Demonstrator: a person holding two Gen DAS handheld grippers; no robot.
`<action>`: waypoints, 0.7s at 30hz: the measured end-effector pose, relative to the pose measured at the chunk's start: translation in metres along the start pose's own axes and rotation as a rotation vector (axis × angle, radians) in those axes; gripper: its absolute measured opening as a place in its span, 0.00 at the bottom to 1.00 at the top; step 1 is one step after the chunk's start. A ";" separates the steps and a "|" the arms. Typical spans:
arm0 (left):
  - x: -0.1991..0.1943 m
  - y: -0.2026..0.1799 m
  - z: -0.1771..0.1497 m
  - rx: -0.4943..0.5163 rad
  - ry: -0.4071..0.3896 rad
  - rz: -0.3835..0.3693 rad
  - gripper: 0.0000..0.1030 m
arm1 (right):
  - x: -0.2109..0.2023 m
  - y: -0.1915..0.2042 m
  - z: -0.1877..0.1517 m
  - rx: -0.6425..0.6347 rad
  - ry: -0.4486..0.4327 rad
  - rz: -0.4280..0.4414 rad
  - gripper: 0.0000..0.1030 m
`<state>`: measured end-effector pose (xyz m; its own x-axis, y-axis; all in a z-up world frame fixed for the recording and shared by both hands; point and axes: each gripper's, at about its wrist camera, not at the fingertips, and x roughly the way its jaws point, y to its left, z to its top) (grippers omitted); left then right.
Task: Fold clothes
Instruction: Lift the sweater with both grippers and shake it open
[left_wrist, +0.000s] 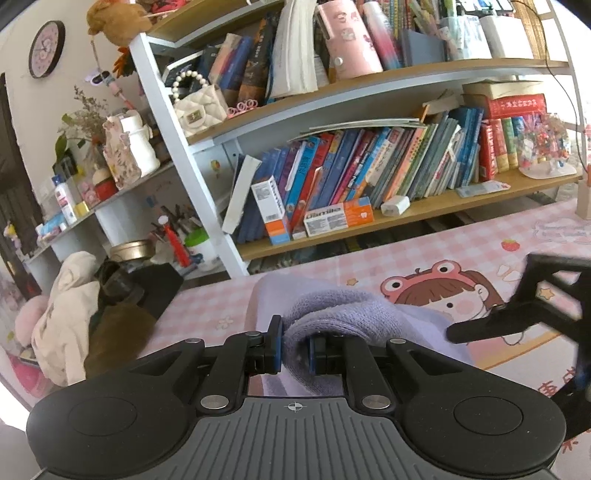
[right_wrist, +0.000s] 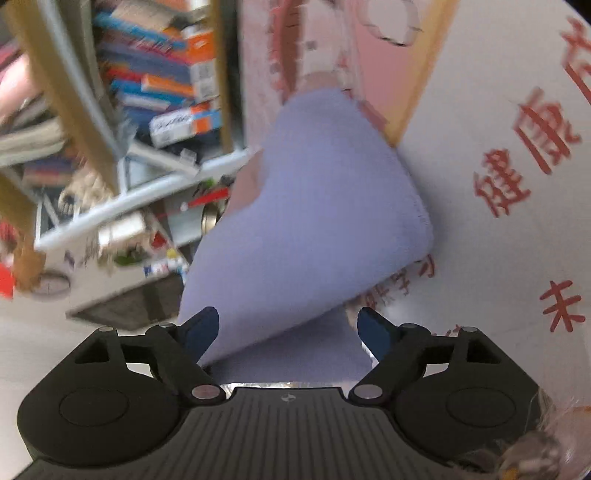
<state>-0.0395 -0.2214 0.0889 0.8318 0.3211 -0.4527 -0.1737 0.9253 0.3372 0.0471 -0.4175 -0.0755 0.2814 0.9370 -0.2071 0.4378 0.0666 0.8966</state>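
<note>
Pinching a bunched fold of the lavender knit garment (left_wrist: 332, 314) between its two blue pads, the left gripper (left_wrist: 294, 349) is pressed together on the cloth, which lies on a pink checked table mat (left_wrist: 424, 254) printed with a cartoon girl in a frog hat (left_wrist: 439, 295). At 9 o'clock from it, a cream plush toy (left_wrist: 66, 306) sits off the table edge. At 12 o'clock stands a white-framed bookshelf (left_wrist: 369, 155) crowded with leaning books; an orange and white box (left_wrist: 338, 216) carries a label too small to read surely. One round wall clock (left_wrist: 47, 48) hangs at 10 o'clock. At 3 o'clock the right gripper (left_wrist: 524, 314) reaches in, near the garment. In its own blurred view, the right gripper (right_wrist: 288, 328) is spread wide, the garment (right_wrist: 314, 221) lying between its fingers and curling over; red Chinese characters (right_wrist: 532, 147) at 2 o'clock include 健康.
</note>
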 end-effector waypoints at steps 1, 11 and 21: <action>-0.003 -0.001 -0.001 0.006 0.002 -0.003 0.13 | 0.001 -0.005 0.003 0.022 -0.019 0.006 0.75; -0.023 -0.010 -0.002 0.073 -0.002 -0.048 0.06 | -0.021 0.030 0.027 -0.215 -0.176 0.072 0.11; 0.013 -0.039 -0.005 0.155 0.061 -0.007 0.20 | -0.055 0.114 0.005 -0.549 -0.279 0.237 0.10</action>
<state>-0.0244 -0.2525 0.0655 0.7985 0.3307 -0.5031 -0.0806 0.8868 0.4551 0.0858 -0.4633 0.0358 0.5595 0.8288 -0.0068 -0.1415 0.1035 0.9845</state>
